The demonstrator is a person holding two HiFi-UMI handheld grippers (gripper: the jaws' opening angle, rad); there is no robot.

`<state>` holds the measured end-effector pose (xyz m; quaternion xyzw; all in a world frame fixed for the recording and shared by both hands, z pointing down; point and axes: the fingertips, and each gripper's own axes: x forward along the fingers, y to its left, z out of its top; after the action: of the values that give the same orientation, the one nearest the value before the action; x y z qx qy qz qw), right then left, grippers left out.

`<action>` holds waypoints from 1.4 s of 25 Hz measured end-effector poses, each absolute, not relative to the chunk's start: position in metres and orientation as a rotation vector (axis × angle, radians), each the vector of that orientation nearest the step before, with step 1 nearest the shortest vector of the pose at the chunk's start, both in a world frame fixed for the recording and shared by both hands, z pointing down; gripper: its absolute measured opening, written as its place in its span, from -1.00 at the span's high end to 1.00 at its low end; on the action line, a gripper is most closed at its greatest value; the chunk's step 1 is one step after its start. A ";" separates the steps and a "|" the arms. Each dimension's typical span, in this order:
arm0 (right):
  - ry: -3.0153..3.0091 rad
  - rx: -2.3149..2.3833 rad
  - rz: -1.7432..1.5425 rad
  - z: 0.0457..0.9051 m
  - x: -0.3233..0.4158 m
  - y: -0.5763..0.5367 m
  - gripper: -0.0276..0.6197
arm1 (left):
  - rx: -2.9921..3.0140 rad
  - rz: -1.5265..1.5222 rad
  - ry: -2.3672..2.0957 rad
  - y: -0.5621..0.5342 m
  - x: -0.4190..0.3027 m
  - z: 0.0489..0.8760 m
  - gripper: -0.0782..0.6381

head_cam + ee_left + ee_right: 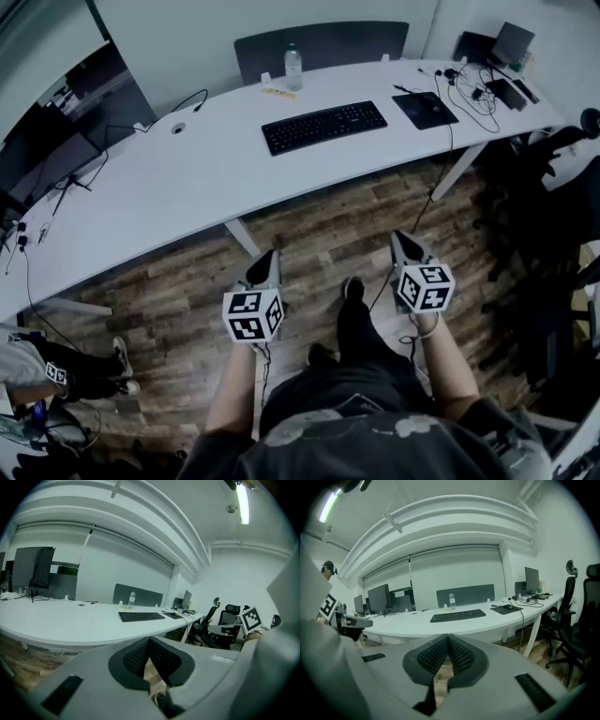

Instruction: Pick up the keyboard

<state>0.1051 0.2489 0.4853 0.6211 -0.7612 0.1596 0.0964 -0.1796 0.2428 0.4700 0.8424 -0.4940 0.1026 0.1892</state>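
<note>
A black keyboard (323, 127) lies flat on the long white desk (187, 183), toward its far side; it also shows in the left gripper view as the keyboard (141, 616) and in the right gripper view as the keyboard (458, 615). My left gripper (270, 255) hangs over the wooden floor well short of the desk, shut and empty. My right gripper (401, 236) is level with it on the other side, also shut with nothing between its jaws. Both point toward the desk.
A water bottle (292, 67) stands behind the keyboard. A black mouse pad (425, 110) with a mouse and tangled cables (478, 94) lie at the desk's right end. Monitors (56, 141) sit at the left. Office chairs (553, 225) crowd the right. Another person's legs (56, 370) show at left.
</note>
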 end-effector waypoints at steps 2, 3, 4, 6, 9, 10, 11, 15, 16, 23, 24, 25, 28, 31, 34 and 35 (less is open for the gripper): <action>-2.254 1.851 0.484 0.490 0.112 0.239 0.91 | 2.368 0.294 -1.386 0.233 -0.175 0.473 0.78; -2.253 1.856 0.491 0.493 0.116 0.234 0.91 | 2.367 0.300 -1.385 0.228 -0.172 0.476 0.78; -2.251 1.859 0.501 0.496 0.119 0.227 0.91 | 2.366 0.309 -1.383 0.222 -0.170 0.479 0.78; -2.249 1.854 0.518 0.502 0.127 0.211 0.91 | 2.368 0.326 -1.378 0.206 -0.162 0.483 0.78; -2.251 1.829 0.528 0.508 0.139 0.177 0.91 | 2.375 0.342 -1.377 0.175 -0.149 0.484 0.78; -2.255 1.819 0.529 0.509 0.144 0.162 0.91 | 2.373 0.344 -1.382 0.163 -0.144 0.483 0.78; -2.263 1.808 0.529 0.509 0.149 0.145 0.91 | 2.369 0.347 -1.392 0.149 -0.140 0.483 0.78; -2.311 1.745 0.534 0.504 0.167 0.076 0.91 | 2.315 0.362 -1.464 0.102 -0.124 0.481 0.78; -2.325 1.726 0.533 0.501 0.172 0.059 0.91 | 2.300 0.359 -1.479 0.093 -0.119 0.479 0.78; -2.426 1.600 0.542 0.486 0.197 -0.032 0.91 | 2.215 0.256 -1.483 0.037 -0.078 0.466 0.78; -2.435 1.579 0.542 0.487 0.200 -0.041 0.91 | 2.199 0.243 -1.482 0.030 -0.074 0.466 0.78; -2.445 1.559 0.543 0.488 0.203 -0.050 0.91 | 2.183 0.240 -1.496 0.023 -0.071 0.467 0.78; -2.473 1.503 0.550 0.490 0.211 -0.073 0.91 | 2.146 0.254 -1.563 0.003 -0.065 0.469 0.78; -2.489 1.461 0.565 0.496 0.217 -0.091 0.91 | 2.120 0.266 -1.600 -0.010 -0.057 0.471 0.78; -2.500 1.443 0.590 0.499 0.218 -0.101 0.91 | 2.119 0.303 -1.597 -0.017 -0.049 0.472 0.78; -2.506 1.440 0.597 0.499 0.218 -0.103 0.91 | 2.128 0.320 -1.592 -0.019 -0.047 0.472 0.78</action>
<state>0.2176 -0.1035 0.4989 0.4858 -0.8453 0.2015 0.0947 -0.0468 -0.0194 0.4722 0.7736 -0.5787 0.1162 0.2306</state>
